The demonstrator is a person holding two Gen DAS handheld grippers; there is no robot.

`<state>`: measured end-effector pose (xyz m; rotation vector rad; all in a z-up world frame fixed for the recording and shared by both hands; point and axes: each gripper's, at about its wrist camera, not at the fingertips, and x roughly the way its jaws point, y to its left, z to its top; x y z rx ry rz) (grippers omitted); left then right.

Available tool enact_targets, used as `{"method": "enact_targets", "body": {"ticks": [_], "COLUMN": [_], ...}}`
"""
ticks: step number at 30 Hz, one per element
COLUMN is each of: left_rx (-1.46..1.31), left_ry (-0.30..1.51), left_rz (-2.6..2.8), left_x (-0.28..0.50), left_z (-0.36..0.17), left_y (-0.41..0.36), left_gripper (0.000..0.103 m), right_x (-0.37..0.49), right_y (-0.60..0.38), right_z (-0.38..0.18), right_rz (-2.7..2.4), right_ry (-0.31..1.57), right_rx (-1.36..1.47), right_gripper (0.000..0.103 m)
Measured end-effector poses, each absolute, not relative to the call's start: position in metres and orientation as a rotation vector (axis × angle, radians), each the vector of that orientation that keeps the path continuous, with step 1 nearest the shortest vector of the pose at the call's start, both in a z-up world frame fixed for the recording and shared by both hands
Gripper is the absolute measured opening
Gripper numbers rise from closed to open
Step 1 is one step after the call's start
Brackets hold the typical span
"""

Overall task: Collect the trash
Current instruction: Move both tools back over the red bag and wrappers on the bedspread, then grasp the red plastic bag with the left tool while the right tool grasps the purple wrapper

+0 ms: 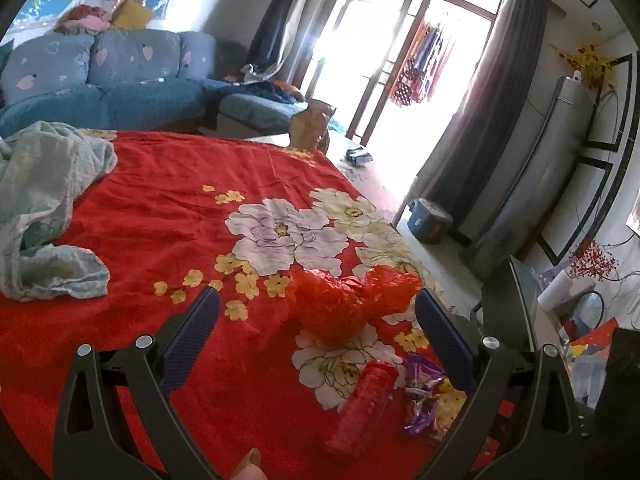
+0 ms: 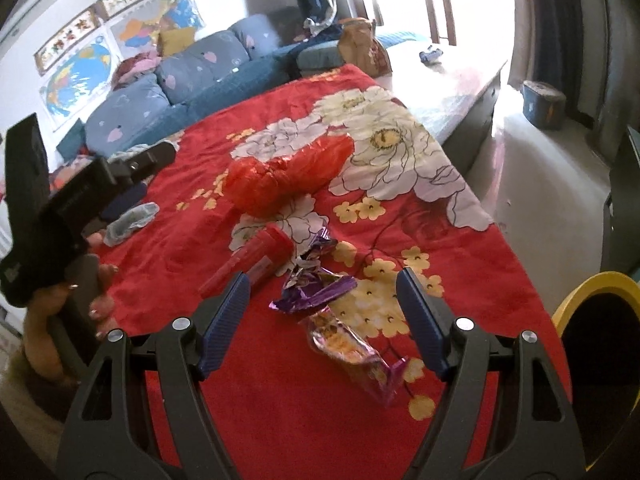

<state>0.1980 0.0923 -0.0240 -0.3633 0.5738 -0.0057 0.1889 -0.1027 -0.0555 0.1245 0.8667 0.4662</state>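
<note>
Trash lies on a red flowered cloth (image 2: pixel 280 400) over a table. A crumpled red plastic bag (image 2: pixel 286 176) (image 1: pixel 348 300) sits mid-table. Nearer lies a red tube-shaped container (image 2: pixel 256 264) (image 1: pixel 362 404) on its side, with a purple foil wrapper (image 2: pixel 316 288) (image 1: pixel 424 396) beside it and an orange-purple snack packet (image 2: pixel 352 352) in front. My right gripper (image 2: pixel 324 300) is open above the purple wrapper, nothing pressed between its fingers. My left gripper (image 1: pixel 318 316) is open over the cloth, the red bag between its fingertips' line, untouched. The right wrist view shows the left gripper's body (image 2: pixel 80 192) held by a hand.
A pale blue cloth (image 1: pixel 44 200) lies bunched at the table's left. A yellow-rimmed black bin (image 2: pixel 596 320) stands off the right edge. A blue sofa (image 1: pixel 108 88) stands behind, with a brown paper bag (image 1: pixel 312 124) at the far table end and a blue box (image 1: pixel 430 220) on the floor.
</note>
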Motion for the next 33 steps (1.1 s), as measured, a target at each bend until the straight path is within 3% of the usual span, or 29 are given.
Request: {"method": "enact_targets", "body": {"ticks": [5, 19, 22, 25, 28, 33], "left_rx": [-0.382, -0.406, -0.432, -0.444, -0.439, -0.446], "left_ry": [0.617, 0.759, 0.795, 0.829, 0.860, 0.889], "left_rz": [-0.050, -0.145, -0.159, -0.178, -0.196, -0.203], "left_x": [0.215, 0.268, 0.276, 0.282, 0.285, 0.288], "left_z": [-0.028, -0.058, -0.067, -0.075, -0.083, -0.093], "left_y": [0.098, 0.103, 0.104, 0.102, 0.097, 0.094], "left_gripper": [0.094, 0.088, 0.086, 0.082, 0.074, 0.042], "right_x": [0.203, 0.237, 0.241, 0.241, 0.237, 0.230], "right_y": [-0.096, -0.077, -0.074, -0.074, -0.078, -0.085], "right_z": [-0.063, -0.077, -0.082, -0.085, -0.084, -0.071], "right_rz": [0.440, 0.400, 0.408, 0.421, 0.417, 0.413], "right_ry": [0.895, 0.965, 0.991, 1.002, 0.994, 0.949], "right_rx": [0.171, 0.211, 0.222, 0.232, 0.260, 0.268], "right_gripper": [0.067, 0.050, 0.040, 0.021, 0.014, 0.013]}}
